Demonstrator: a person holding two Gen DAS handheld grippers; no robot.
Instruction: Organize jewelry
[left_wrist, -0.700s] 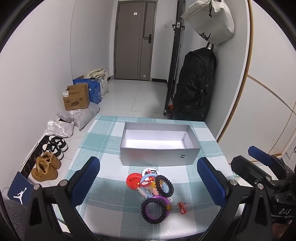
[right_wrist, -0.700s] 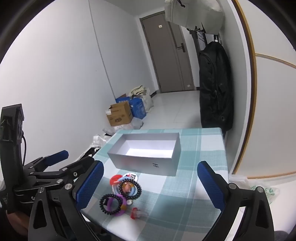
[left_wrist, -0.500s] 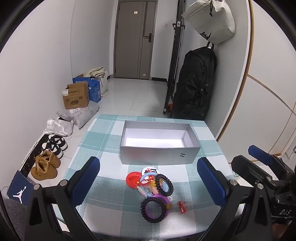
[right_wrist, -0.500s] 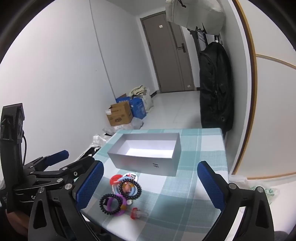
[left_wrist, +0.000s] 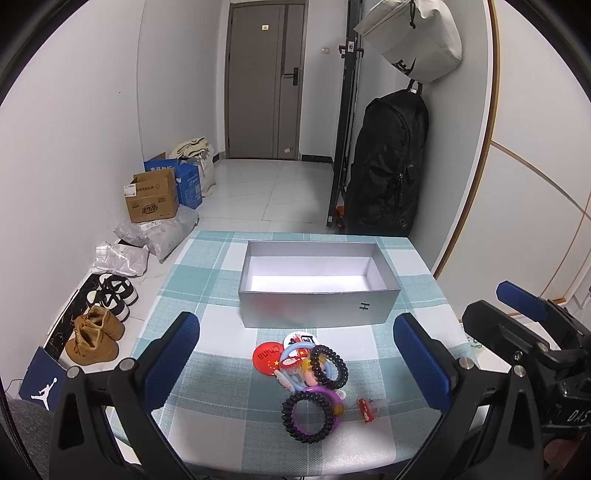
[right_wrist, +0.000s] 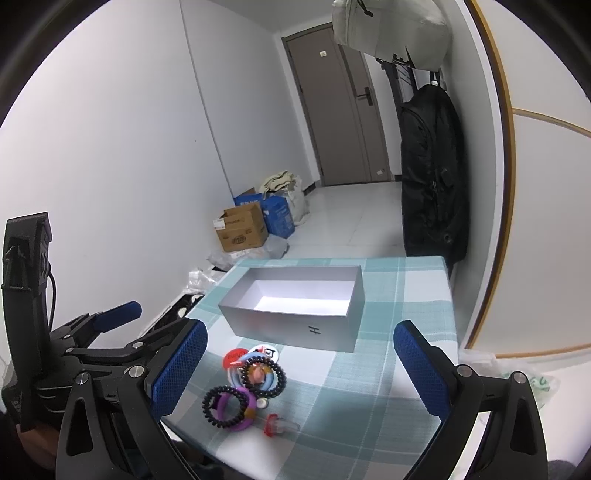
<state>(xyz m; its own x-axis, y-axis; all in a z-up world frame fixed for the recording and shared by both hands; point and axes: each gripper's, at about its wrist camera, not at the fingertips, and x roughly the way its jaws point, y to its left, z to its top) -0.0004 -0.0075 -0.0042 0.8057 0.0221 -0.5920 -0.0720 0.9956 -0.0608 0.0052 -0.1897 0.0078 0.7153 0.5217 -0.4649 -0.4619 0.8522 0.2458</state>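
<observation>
An open, empty silver box (left_wrist: 317, 288) (right_wrist: 295, 314) stands on the checked tablecloth. In front of it lies a pile of jewelry (left_wrist: 306, 365) (right_wrist: 251, 373): black spiral hair ties, a purple ring, a red China badge (left_wrist: 266, 355), a white badge, a blue ring. A small red clip (left_wrist: 367, 406) (right_wrist: 277, 428) lies apart on the right. My left gripper (left_wrist: 295, 365) is open and empty, held above the near table edge over the pile. My right gripper (right_wrist: 299, 369) is open and empty, to the right of the left one.
The table (left_wrist: 207, 266) is small, with edges close on all sides. A black backpack (left_wrist: 388, 166) hangs at the back right. Cardboard boxes (left_wrist: 151, 199), bags and shoes (left_wrist: 99, 332) lie on the floor at the left. A door (left_wrist: 266, 81) is at the far end.
Both views have shifted very slightly. The objects on the table have not moved and both grippers stay open.
</observation>
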